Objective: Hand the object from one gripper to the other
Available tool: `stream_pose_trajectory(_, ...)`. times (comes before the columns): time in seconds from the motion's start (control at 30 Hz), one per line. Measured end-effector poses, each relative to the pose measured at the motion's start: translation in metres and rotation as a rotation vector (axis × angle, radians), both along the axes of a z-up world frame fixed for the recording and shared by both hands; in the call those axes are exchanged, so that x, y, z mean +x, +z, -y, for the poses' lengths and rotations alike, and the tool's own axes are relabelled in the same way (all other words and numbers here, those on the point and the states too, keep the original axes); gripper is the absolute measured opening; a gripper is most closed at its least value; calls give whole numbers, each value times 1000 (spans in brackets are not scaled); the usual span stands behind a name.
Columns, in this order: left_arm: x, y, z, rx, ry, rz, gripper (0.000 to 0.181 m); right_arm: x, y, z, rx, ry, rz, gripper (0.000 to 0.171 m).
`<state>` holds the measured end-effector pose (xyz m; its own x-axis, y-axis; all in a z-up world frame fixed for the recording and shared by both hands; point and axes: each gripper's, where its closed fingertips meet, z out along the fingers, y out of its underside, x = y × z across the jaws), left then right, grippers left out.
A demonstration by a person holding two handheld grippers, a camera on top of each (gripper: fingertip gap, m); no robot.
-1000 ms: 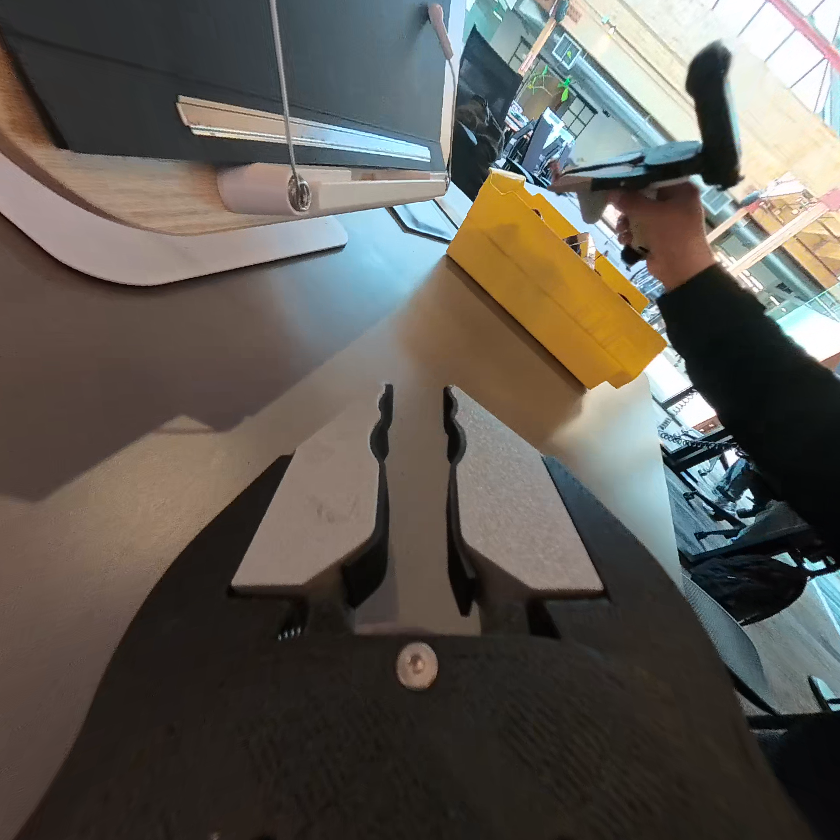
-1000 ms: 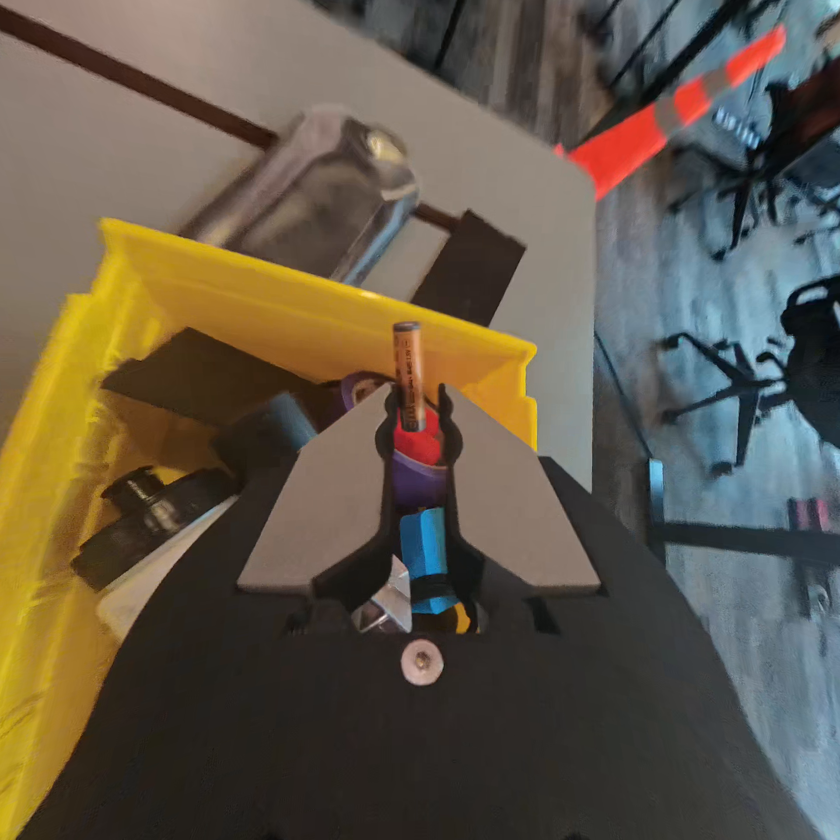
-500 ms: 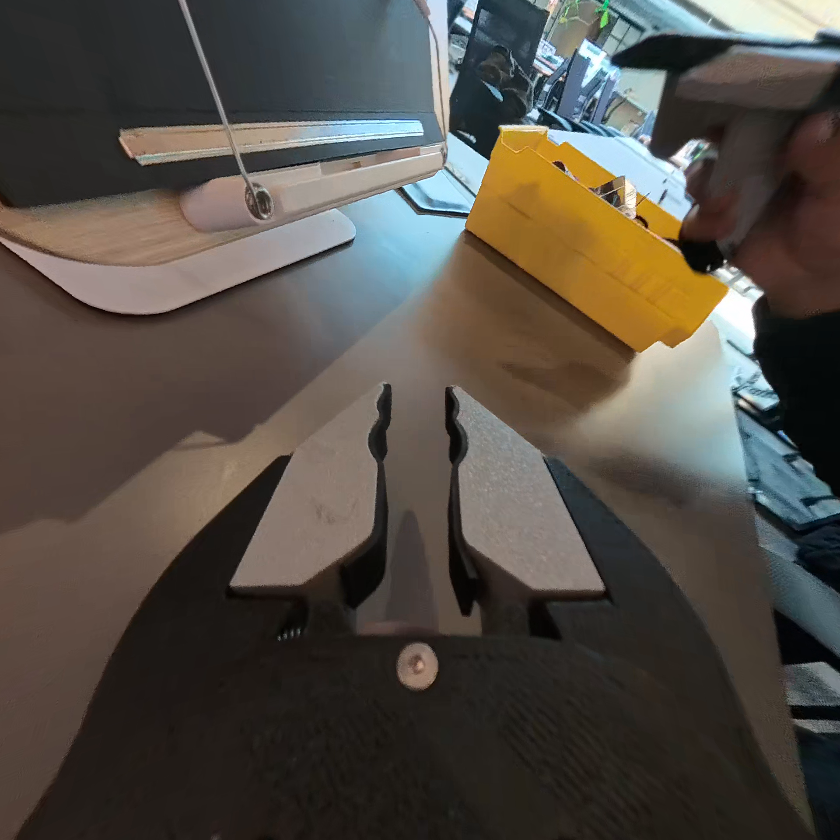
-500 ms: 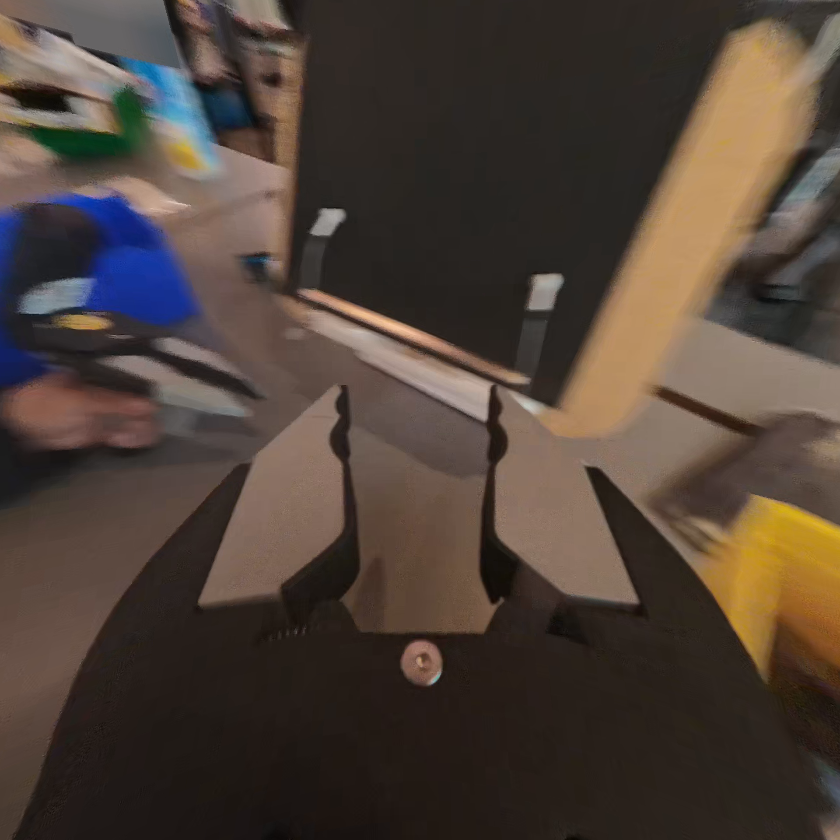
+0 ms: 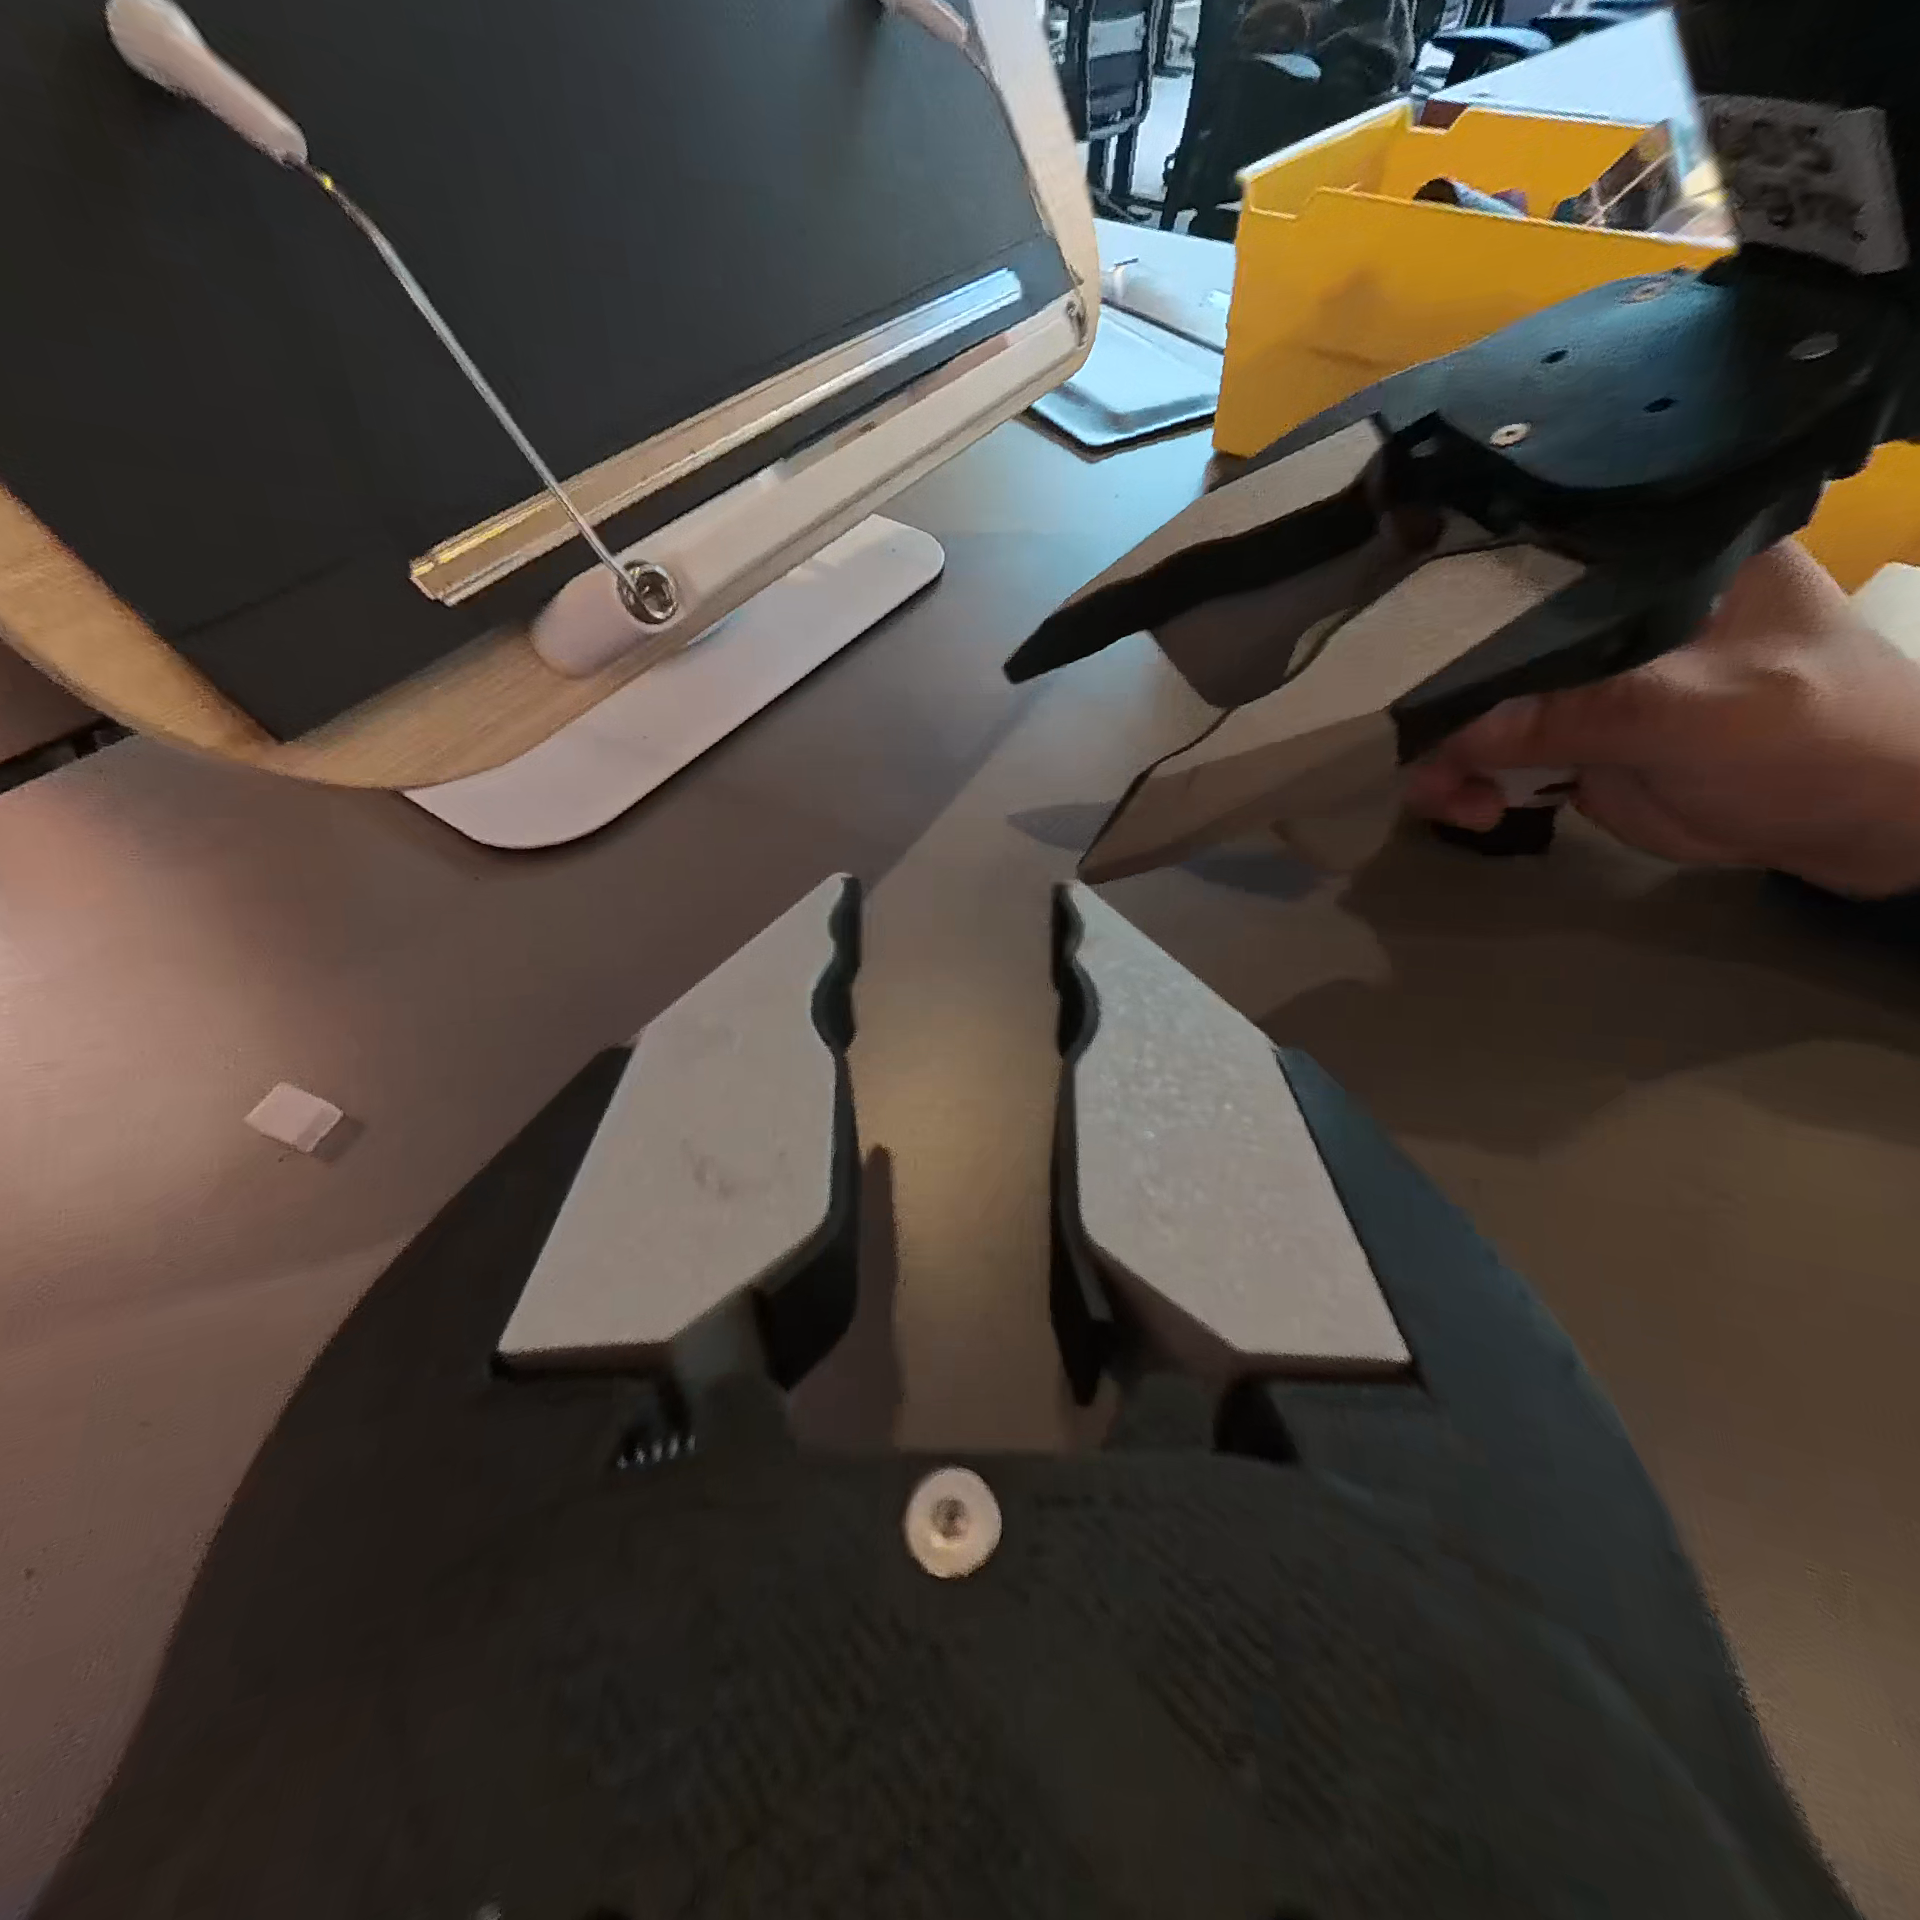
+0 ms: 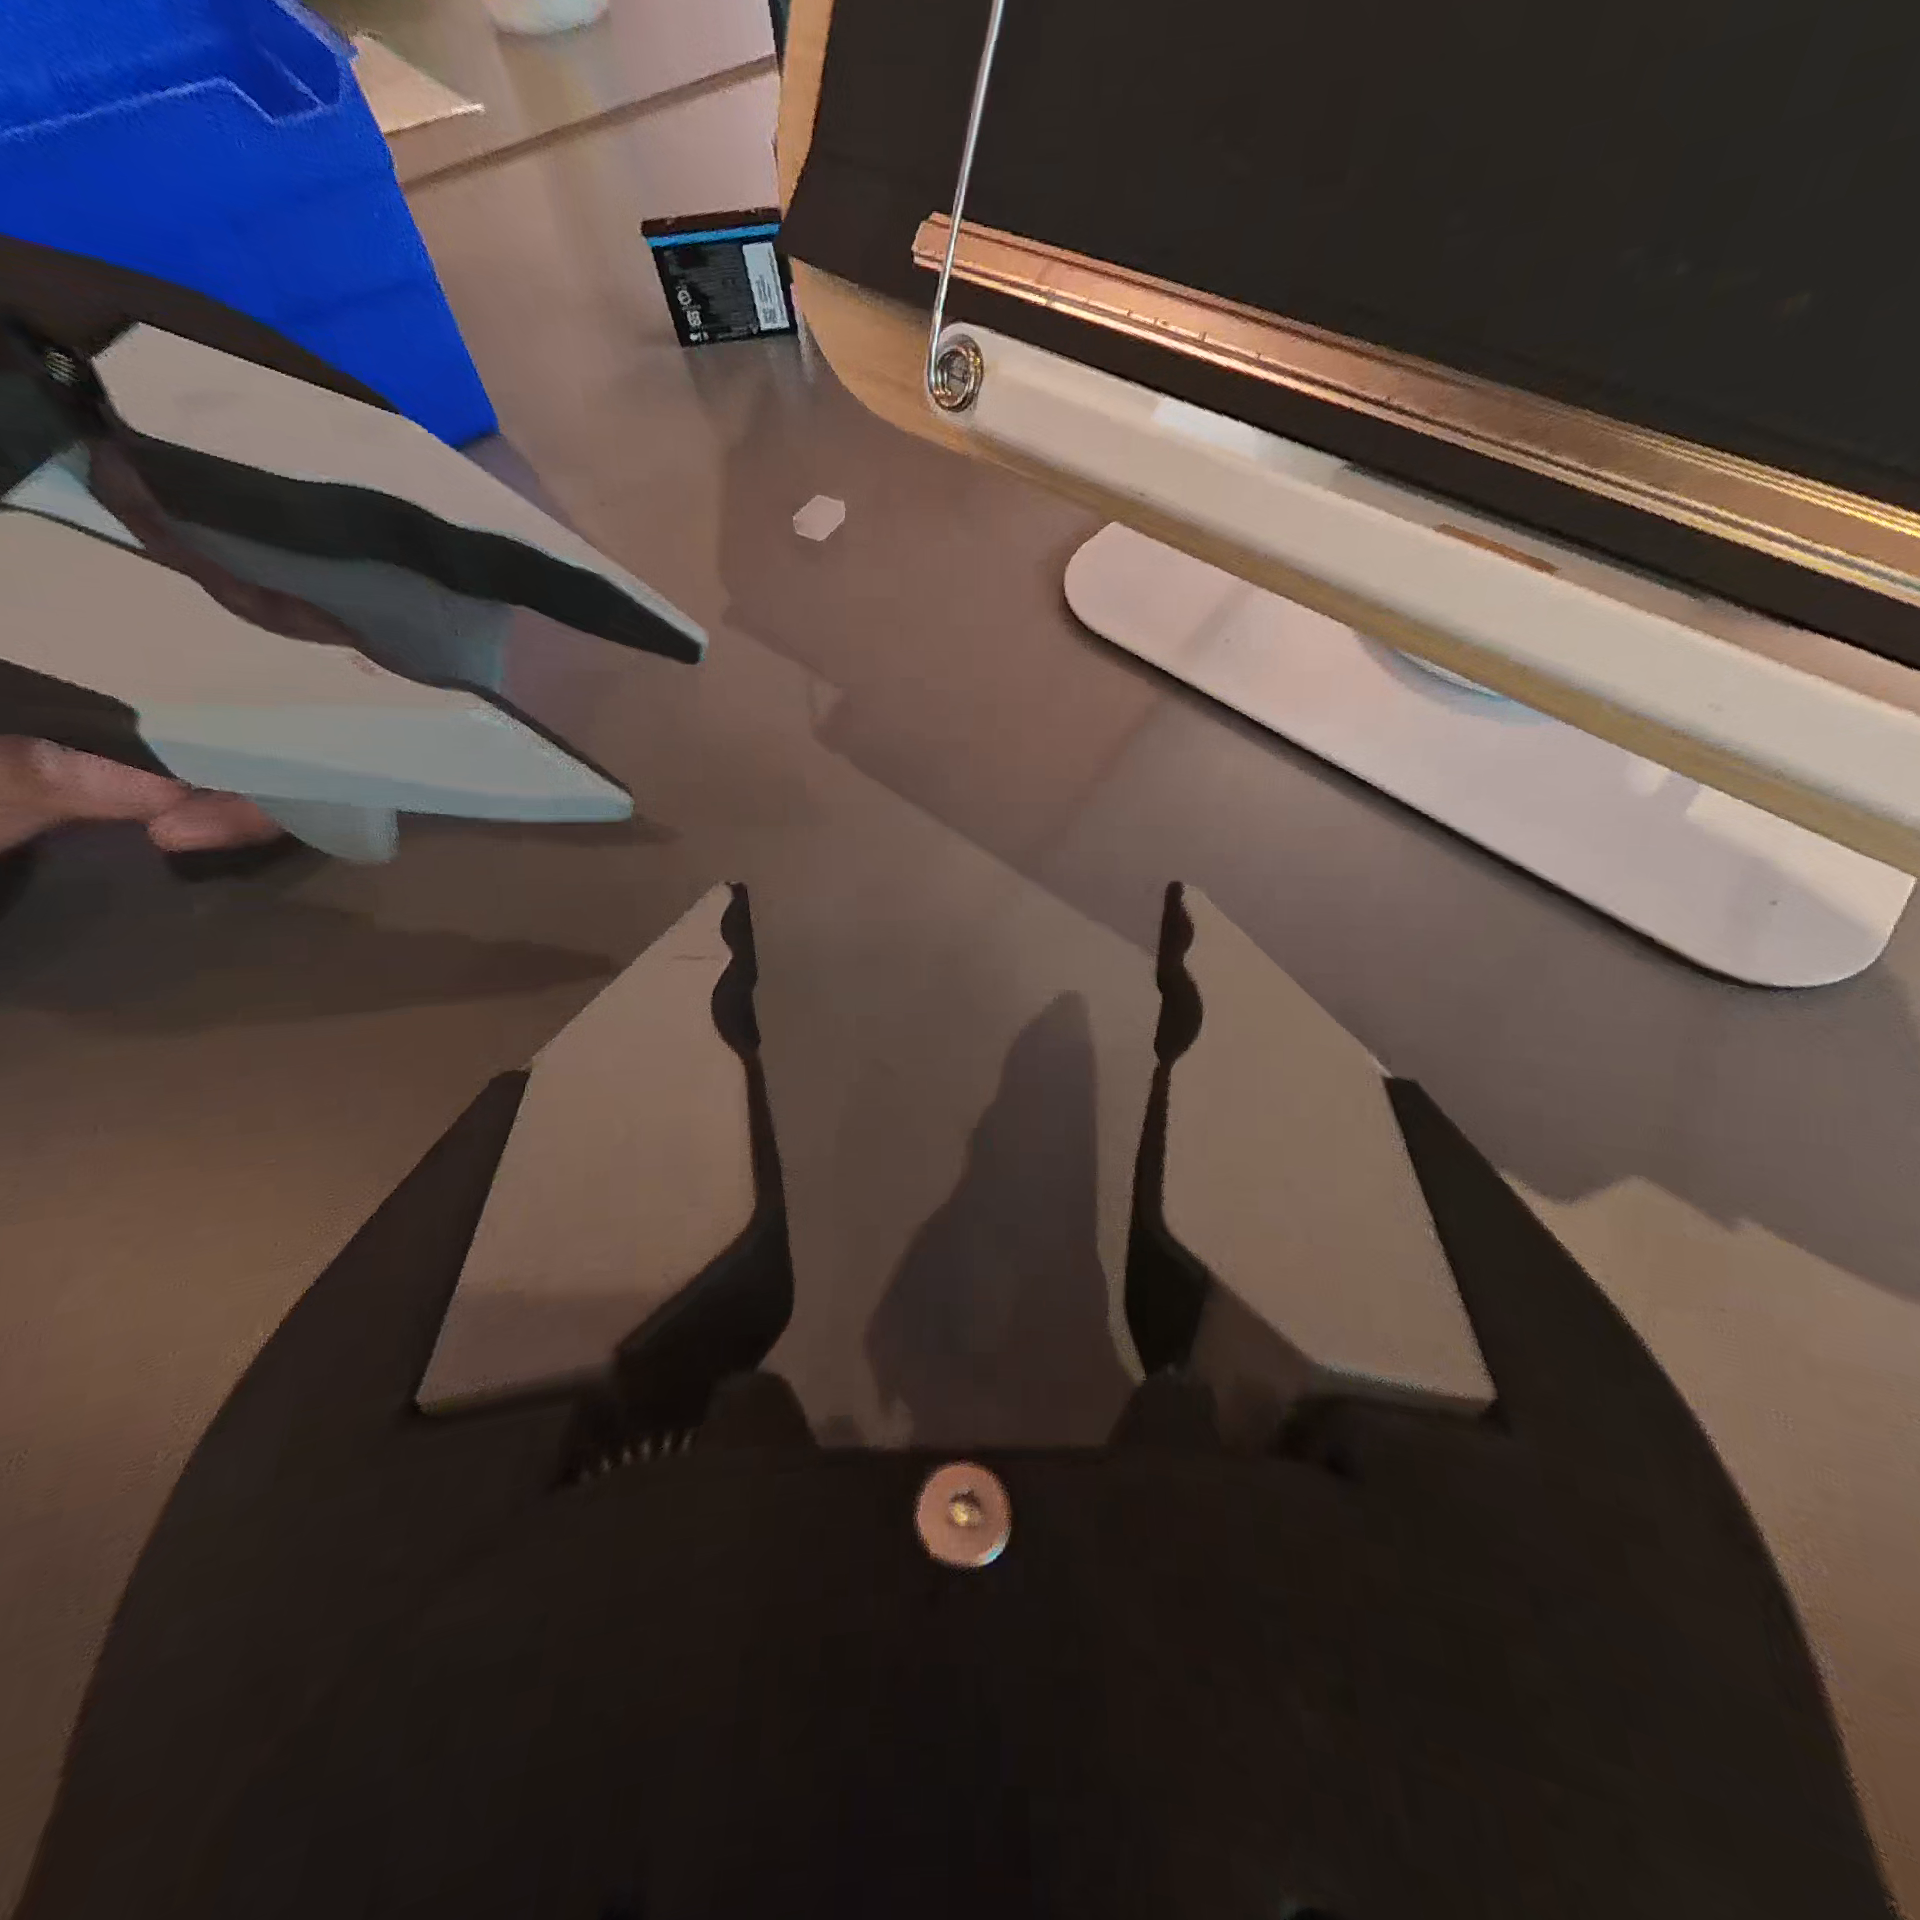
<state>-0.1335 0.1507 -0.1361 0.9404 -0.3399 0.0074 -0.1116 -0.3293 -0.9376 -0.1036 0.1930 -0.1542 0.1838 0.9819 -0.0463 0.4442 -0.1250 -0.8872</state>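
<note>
Both grippers were empty over the table point(image 5: 312, 935): left gripper point(image 5: 956, 914) parted a bit, right gripper point(image 6: 956, 914) spread wide, tips close together near the yellow bin point(image 5: 1340, 301).

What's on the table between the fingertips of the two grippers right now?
Nothing: only bare brown tabletop separates the left gripper from the right gripper, clearest in the left wrist view. Both are empty.
</note>
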Motion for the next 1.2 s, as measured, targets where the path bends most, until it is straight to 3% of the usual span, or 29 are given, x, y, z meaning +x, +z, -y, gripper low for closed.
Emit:
stream_pose_trajectory(0.17,-3,-9,-3,-60,33,-5,57,2,6,3,-15,22,-44,83)
stream_pose_trajectory(0.83,1,-10,4,-76,34,-213,50,-3,2,2,-20,23,-19,76)
stream_pose_trajectory(0.9,-10,1,12,-57,79,-293,46,-3,2,2,-6,23,-20,75)
stream_pose_trajectory(0.97,-11,22,33,-51,97,-261,44,-3,3,3,2,28,-22,74)
stream_pose_trajectory(1.07,-22,79,78,-20,91,-154,45,-4,2,6,-7,36,-17,75)
stream_pose_trajectory(1.2,-124,153,135,52,334,-119,30,-3,1,7,-49,39,-18,75)
